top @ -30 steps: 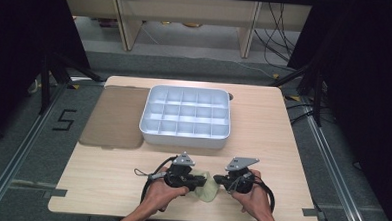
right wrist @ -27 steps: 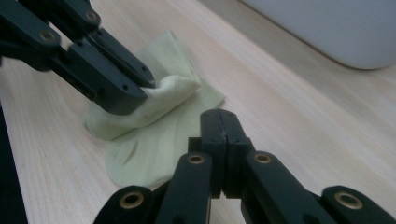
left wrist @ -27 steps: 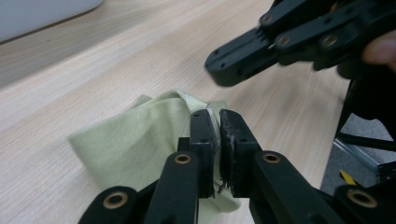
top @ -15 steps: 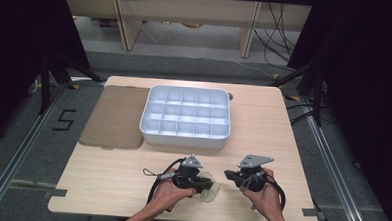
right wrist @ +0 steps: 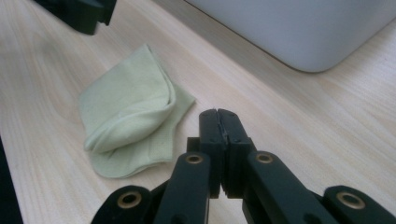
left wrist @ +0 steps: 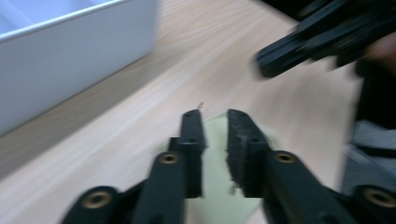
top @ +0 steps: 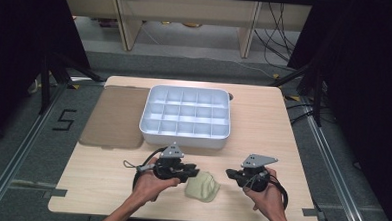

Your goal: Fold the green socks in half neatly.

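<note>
- Pale green cloth [top: 202,186], loosely folded, lying on light wooden table [top: 263,118] near the front edge, between both grippers.
- Left gripper [top: 192,169] at the cloth's 9 o'clock, jaws a little apart and just now closing, nothing pinched.
- Right gripper [top: 230,173] at 3 o'clock, pressed together, empty.
- Fold apparently loose; neatening left.
- White compartment tray [top: 185,135] at 12 o'clock; bare wood between.

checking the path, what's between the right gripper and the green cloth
Nothing: in the right gripper view, bare wood table separates the right gripper from the green cloth.
</note>
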The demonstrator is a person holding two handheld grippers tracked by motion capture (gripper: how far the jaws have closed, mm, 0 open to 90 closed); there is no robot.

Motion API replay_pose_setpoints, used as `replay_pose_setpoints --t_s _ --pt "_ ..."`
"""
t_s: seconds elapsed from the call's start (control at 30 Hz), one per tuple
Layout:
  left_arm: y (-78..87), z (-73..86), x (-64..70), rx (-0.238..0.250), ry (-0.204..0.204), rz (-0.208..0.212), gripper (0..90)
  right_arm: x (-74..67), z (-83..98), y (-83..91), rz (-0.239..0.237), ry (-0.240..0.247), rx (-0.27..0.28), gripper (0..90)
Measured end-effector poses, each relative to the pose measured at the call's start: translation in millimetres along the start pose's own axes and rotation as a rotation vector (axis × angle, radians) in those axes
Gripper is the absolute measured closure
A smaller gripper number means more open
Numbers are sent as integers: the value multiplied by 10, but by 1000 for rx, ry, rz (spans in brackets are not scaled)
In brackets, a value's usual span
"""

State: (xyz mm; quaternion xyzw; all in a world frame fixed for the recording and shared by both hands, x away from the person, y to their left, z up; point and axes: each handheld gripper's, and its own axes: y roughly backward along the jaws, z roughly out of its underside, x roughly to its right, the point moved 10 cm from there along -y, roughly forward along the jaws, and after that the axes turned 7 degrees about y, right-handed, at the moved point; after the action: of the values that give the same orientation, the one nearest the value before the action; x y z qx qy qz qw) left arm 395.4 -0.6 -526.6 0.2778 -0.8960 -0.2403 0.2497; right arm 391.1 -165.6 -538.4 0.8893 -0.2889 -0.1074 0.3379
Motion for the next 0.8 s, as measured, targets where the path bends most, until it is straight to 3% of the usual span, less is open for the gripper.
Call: replay_pose_setpoints --t_s 0.03,0.1,0.2,0.27,0.5,0.6,0.67,0.73,0.8 --pt "-13 55 -40 -5 11 1 817 -10 -16 4 -4 8 9 897" --pt "-57 187 -105 -45 -8 -6 849 -21 -22 -9 -9 16 10 894" --pt "-175 305 -85 -73 -21 6 859 -40 -23 -21 -8 15 5 891" --pt "-219 326 -45 -72 -18 11 855 -46 -16 -31 -10 19 -2 891" --pt "-177 207 110 -36 -71 26 845 -71 -18 -38 -27 26 -6 891" --pt "-295 258 69 -66 -77 -1 856 -69 -21 -44 -25 26 -6 891" --pt "-354 350 27 -117 -98 -12 865 -82 -19 -39 -18 10 -7 891" --pt "-373 398 31 -136 -107 -13 870 -86 -36 -45 -27 30 4 891" --pt "-367 391 39 -143 -92 -23 872 -110 -62 -32 -28 31 12 892"
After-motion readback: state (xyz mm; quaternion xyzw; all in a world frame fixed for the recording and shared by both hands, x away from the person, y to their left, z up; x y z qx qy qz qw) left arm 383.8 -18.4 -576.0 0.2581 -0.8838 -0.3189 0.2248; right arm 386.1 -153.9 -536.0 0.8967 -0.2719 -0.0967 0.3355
